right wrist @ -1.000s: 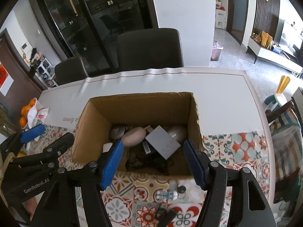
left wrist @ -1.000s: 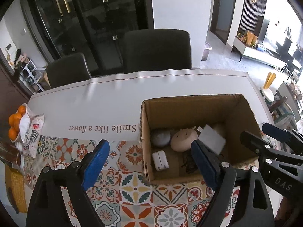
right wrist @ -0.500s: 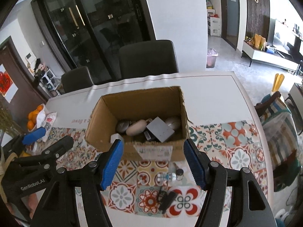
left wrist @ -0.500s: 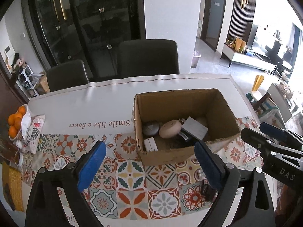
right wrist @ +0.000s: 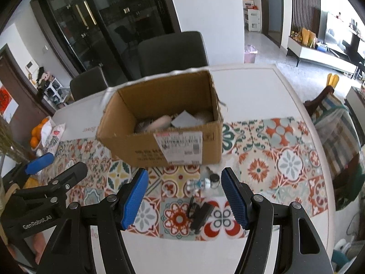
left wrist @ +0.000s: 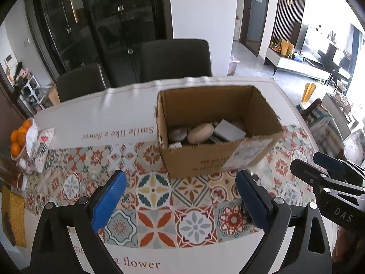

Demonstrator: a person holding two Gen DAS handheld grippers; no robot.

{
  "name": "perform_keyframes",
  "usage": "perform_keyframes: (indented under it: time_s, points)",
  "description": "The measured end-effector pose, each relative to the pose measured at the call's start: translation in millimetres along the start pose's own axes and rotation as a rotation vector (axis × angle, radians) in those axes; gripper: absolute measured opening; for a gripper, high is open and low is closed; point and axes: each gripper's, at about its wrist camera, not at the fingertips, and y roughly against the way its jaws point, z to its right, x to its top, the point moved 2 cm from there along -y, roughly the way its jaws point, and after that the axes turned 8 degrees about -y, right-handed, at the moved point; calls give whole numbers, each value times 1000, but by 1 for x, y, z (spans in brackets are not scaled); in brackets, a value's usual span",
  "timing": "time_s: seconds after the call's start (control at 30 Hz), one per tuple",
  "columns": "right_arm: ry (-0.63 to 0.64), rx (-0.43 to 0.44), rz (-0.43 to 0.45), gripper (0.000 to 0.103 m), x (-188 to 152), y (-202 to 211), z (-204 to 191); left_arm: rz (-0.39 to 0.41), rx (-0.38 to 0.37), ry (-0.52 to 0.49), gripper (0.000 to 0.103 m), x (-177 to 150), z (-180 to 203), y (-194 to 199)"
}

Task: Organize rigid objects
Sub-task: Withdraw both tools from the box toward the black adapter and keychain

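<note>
Cardboard box (right wrist: pixel 164 123) ahead of both jaw pairs, open top up, long axis across the view, labelled side facing the jaws. Holds a beige rounded piece (left wrist: pixel 200 133), a grey one (left wrist: pixel 177 133) and a flat grey slab (left wrist: pixel 229 130). Black oblong item (right wrist: pixel 200 213) between the right gripper (right wrist: pixel 184 197) jaws, long axis slanting away; small clear bottle (right wrist: pixel 198 184) just beyond. Both grippers spread wide, empty; left gripper (left wrist: pixel 180 197) over patterned tablecloth (left wrist: pixel 155 191).

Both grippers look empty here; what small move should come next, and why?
Probably lower the right gripper toward the small clear bottle lying on the tablecloth just ahead. Its jaws stand wide open and empty, and the bottle and a black item lie outside the cardboard box.
</note>
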Motion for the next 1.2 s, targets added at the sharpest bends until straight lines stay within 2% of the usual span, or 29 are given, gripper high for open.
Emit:
perform_keyframes:
  time_s: [0.13, 0.53, 0.9, 1.2]
  points:
    - [-7, 4, -36, 66, -15, -12, 5, -28, -27, 2, 98, -13, 3, -7]
    - [-14, -19, -137, 66, -48, -51, 13, -103, -25, 6, 98, -48, 9, -37]
    - [-10, -51, -205, 66, -64, -81, 19, -182, -27, 33, 98, -76, 10, -70]
    - [-19, -76, -273, 66, -77, -112, 25, -250, -32, 18, 98, -94, 16, -101]
